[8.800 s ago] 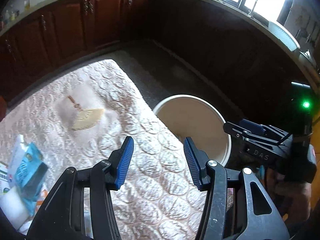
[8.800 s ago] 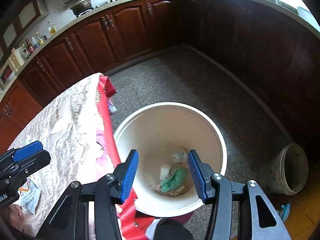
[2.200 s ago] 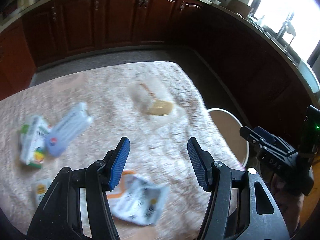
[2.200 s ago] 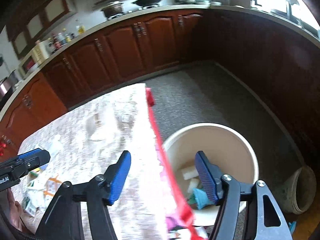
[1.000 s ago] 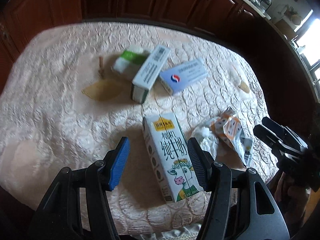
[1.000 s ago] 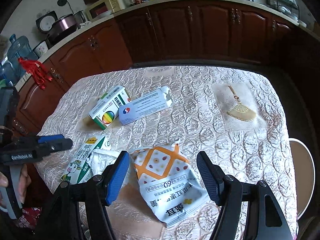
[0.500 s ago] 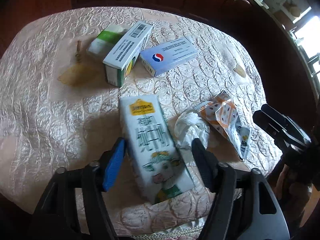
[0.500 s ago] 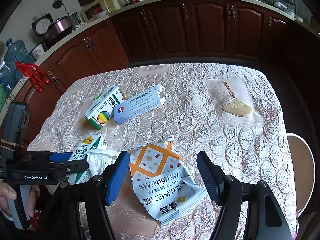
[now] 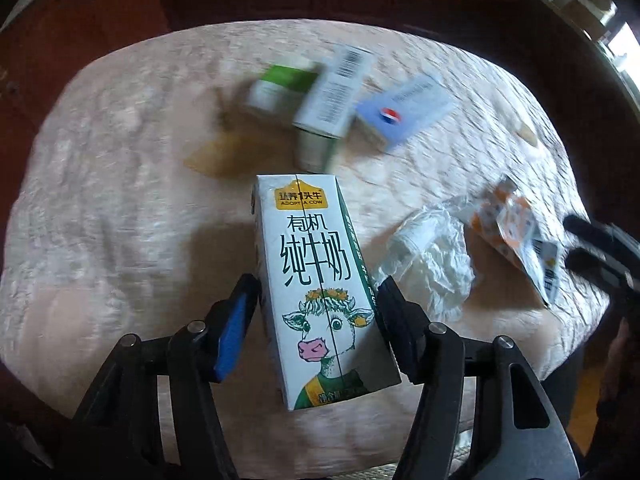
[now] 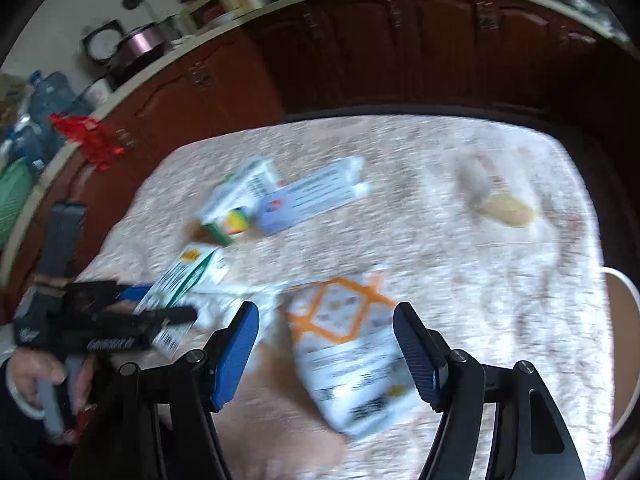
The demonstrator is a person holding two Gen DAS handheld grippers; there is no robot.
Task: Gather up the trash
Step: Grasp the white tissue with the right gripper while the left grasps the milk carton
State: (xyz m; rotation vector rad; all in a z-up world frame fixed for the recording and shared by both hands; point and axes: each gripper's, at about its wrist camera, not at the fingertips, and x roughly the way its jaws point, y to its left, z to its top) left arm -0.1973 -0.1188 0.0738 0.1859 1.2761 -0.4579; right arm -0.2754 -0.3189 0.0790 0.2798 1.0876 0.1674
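Observation:
A white and green milk carton (image 9: 308, 240) with a cow on it sits between the fingers of my left gripper (image 9: 318, 282). Its jaws are closing and both blue pads touch the carton's sides. The carton looks sharp while the table behind it is blurred. In the right wrist view the same carton (image 10: 180, 276) shows in the left gripper (image 10: 160, 312) at the table's left edge. My right gripper (image 10: 326, 308) stands open just above an orange-patterned snack bag (image 10: 348, 344), not touching it. A crumpled white tissue (image 9: 432, 252) lies beside the carton.
A green and white box (image 9: 328, 96) and a blue and white box (image 9: 404, 112) lie further back on the quilted tablecloth (image 9: 100, 200). The white bin's rim (image 10: 628, 292) shows past the table's right edge. Dark wood cabinets (image 10: 400, 60) ring the room.
My left gripper came down over the milk carton, widened, then closed onto its sides. The right wrist view has tilted a little and gone blurred, still over the snack bag.

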